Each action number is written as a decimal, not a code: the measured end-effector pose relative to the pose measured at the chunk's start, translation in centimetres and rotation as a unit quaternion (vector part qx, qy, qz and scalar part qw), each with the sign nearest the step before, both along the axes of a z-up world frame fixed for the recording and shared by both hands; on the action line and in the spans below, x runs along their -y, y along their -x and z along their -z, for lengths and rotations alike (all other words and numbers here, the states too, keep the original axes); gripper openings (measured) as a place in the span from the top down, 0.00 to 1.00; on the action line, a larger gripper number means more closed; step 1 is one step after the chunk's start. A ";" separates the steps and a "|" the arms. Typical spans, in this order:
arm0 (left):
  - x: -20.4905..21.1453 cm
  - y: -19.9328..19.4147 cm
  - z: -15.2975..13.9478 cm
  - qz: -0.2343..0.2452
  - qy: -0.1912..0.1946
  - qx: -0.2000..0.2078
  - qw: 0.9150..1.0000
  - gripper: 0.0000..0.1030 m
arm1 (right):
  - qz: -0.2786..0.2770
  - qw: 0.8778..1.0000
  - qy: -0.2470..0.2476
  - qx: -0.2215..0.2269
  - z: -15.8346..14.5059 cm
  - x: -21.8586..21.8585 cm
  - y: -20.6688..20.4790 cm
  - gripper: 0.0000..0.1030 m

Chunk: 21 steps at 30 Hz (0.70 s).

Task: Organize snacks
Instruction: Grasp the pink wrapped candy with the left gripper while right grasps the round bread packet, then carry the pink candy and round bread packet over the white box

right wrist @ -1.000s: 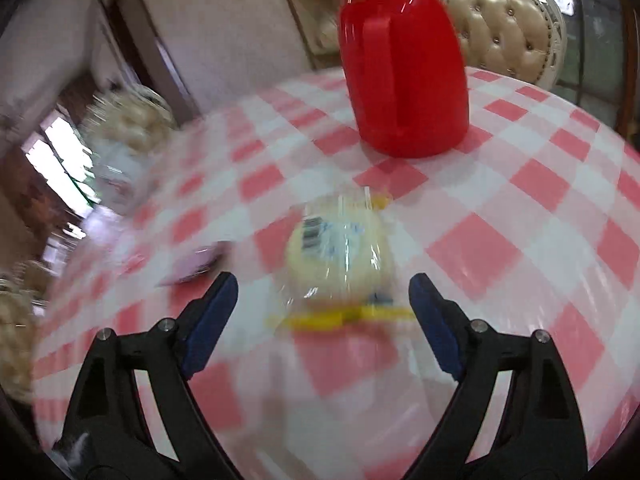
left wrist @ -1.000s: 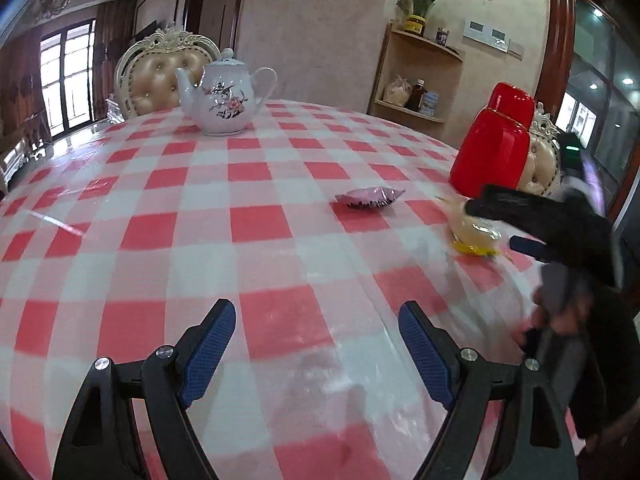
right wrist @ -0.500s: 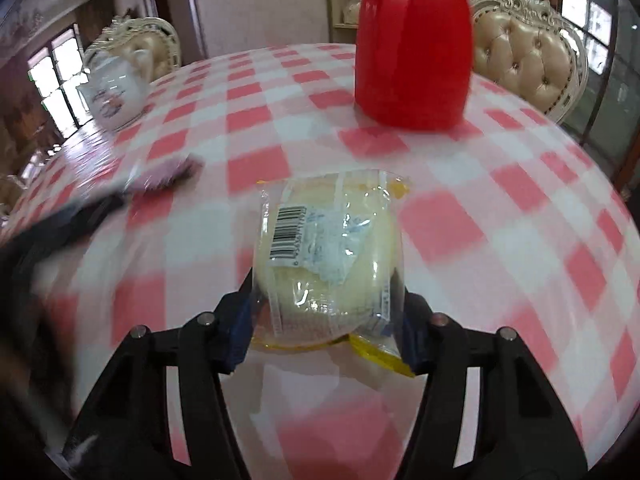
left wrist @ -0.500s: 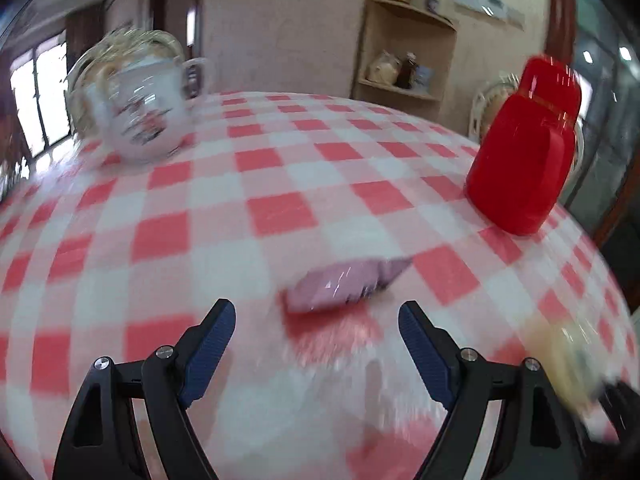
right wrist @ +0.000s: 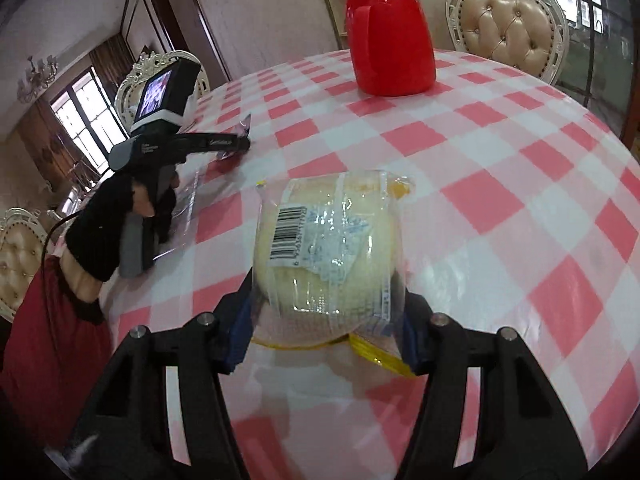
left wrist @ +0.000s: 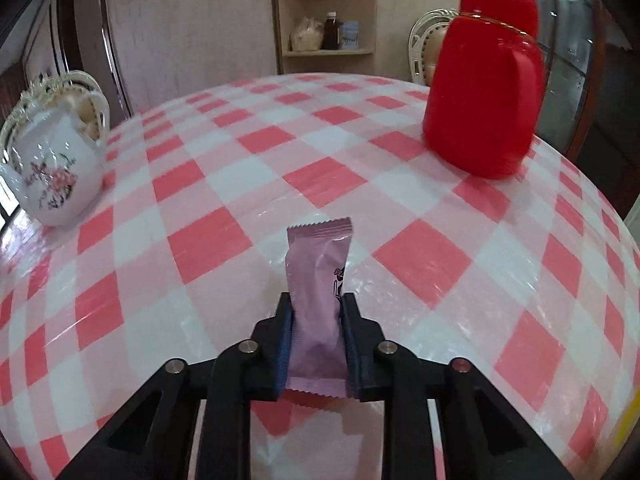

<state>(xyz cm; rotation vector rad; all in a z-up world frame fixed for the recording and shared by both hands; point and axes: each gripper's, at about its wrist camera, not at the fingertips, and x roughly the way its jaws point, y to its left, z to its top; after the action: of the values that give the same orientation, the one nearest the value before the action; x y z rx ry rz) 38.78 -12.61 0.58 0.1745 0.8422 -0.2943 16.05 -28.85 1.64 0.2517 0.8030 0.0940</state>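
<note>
Pink foil, a slim snack packet (left wrist: 318, 300), stood pinched upright between the blue pads of the left gripper (left wrist: 318, 344), whose jaws had just closed on it above the checked tablecloth (left wrist: 224, 240) near the table's front edge. Likewise the right gripper (right wrist: 324, 324) had narrowed its jaws onto a clear-wrapped yellow cake (right wrist: 324, 248), pads pressing both its sides, the wrapper's barcode facing up. Farther off, a white floral teapot (left wrist: 52, 176) sat toward the left edge, and a red thermos jug (right wrist: 390, 44) stood near the far edge.
</note>
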 end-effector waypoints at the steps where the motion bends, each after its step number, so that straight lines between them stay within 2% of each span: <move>1: 0.0 0.8 -0.1 0.002 0.003 0.003 1.000 0.78 | -0.001 1.000 0.002 0.000 0.1 -0.2 0.3 0.39; 5: -0.2 4.2 -0.8 -0.003 0.017 0.009 1.000 0.78 | -0.011 1.000 0.003 0.008 -0.1 -0.7 1.1 0.39; 9: -0.4 8.5 -1.6 -0.003 0.030 0.013 0.999 0.78 | -0.016 0.999 0.039 0.024 -0.3 -1.2 1.3 0.39; 12: -1.0 12.6 -1.4 -0.008 0.028 0.008 1.000 0.78 | -0.017 0.999 0.017 0.027 -0.4 -0.8 1.4 0.39; 21: -4.2 23.0 -0.7 -0.047 0.024 -0.008 0.999 0.78 | -0.040 0.999 0.010 0.030 -0.4 -3.4 3.6 0.39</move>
<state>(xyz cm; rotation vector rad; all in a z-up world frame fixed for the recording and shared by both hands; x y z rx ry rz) 15.75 -8.46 1.29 0.0879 0.8548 -0.2278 12.43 -25.40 2.08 0.1974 0.7547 0.1671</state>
